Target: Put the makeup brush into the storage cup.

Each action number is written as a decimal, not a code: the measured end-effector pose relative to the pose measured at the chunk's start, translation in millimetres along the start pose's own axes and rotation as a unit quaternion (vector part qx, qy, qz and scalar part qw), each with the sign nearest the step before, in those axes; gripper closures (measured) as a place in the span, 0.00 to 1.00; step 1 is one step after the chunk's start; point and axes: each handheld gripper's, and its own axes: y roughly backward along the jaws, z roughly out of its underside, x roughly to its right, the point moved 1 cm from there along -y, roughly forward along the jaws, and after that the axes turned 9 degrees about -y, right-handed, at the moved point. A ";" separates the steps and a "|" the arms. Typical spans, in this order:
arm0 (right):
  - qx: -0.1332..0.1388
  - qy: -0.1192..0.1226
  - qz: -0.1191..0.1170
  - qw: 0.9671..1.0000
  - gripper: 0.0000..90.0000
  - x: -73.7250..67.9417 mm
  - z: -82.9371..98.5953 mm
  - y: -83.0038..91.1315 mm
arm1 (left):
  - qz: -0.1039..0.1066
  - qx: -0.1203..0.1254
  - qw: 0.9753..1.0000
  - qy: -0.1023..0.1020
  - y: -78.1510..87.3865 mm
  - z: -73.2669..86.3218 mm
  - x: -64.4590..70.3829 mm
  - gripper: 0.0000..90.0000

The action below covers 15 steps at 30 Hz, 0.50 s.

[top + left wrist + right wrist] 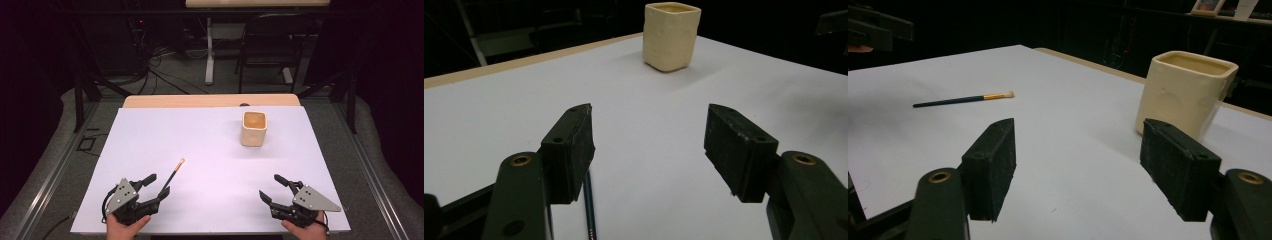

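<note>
Brush [173,174] lying flat on white table [210,150], handle end by left gripper [158,184], untouched. Left jaws wide apart, nothing held. Right gripper [270,188] likewise wide apart, empty, near front edge. Cream cup [254,128] upright, well apart from brush.

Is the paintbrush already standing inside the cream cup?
No, the paintbrush lies flat on the white table near the left gripper, well apart from the cream cup.

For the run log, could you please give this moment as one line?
left gripper: open, by thin dark-handled brush | right gripper: open | cream square ceramic cup: upright, apart
</note>
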 end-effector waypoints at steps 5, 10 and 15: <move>-0.005 0.001 -0.006 1.000 0.33 -2.8 2.6 -3.3 | -0.001 -0.013 1.000 0.005 -1.3 -0.8 -1.0 0.40; -0.014 0.008 -0.012 1.000 0.33 -2.8 3.5 -2.9 | -0.002 -0.029 1.000 0.012 -1.6 -6.6 -1.1 0.41; -0.018 0.000 -0.015 1.000 0.33 -2.3 5.8 -3.8 | -0.001 -0.050 0.999 0.013 -3.5 -14.5 -1.2 0.42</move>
